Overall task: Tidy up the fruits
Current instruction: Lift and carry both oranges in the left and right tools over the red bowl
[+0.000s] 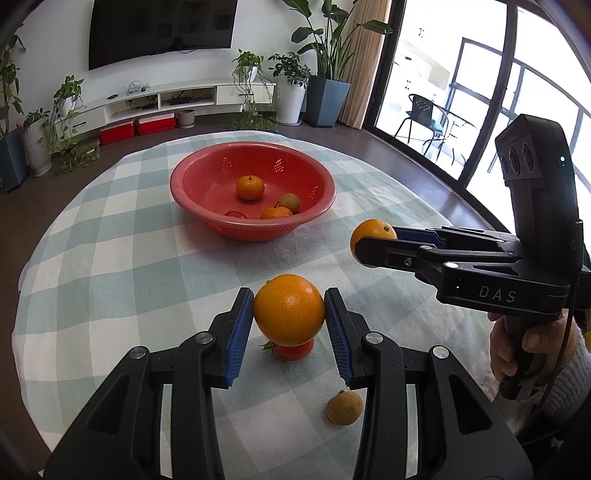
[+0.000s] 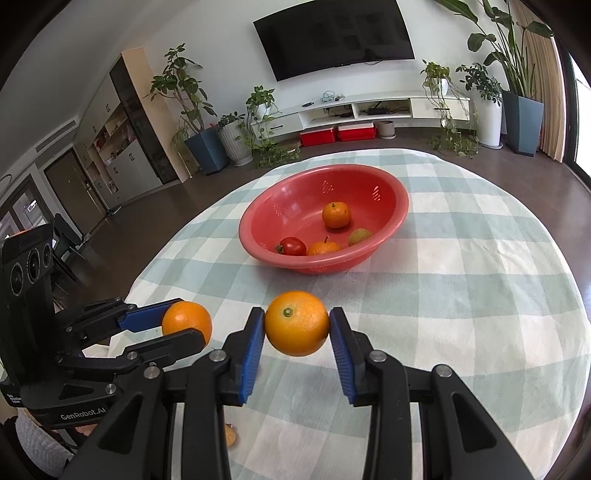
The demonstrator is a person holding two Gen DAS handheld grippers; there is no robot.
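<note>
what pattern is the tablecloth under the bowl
A check of pale green and white squares on the tablecloth, clearest in the right wrist view.

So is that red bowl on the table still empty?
No, the red bowl already holds two small oranges, a tomato and a greenish fruit.

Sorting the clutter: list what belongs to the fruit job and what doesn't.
Job: left gripper with orange; right gripper with orange; red bowl; tomato and small yellow fruit on cloth.
Bystanders: TV, potted plants, red boxes.
</note>
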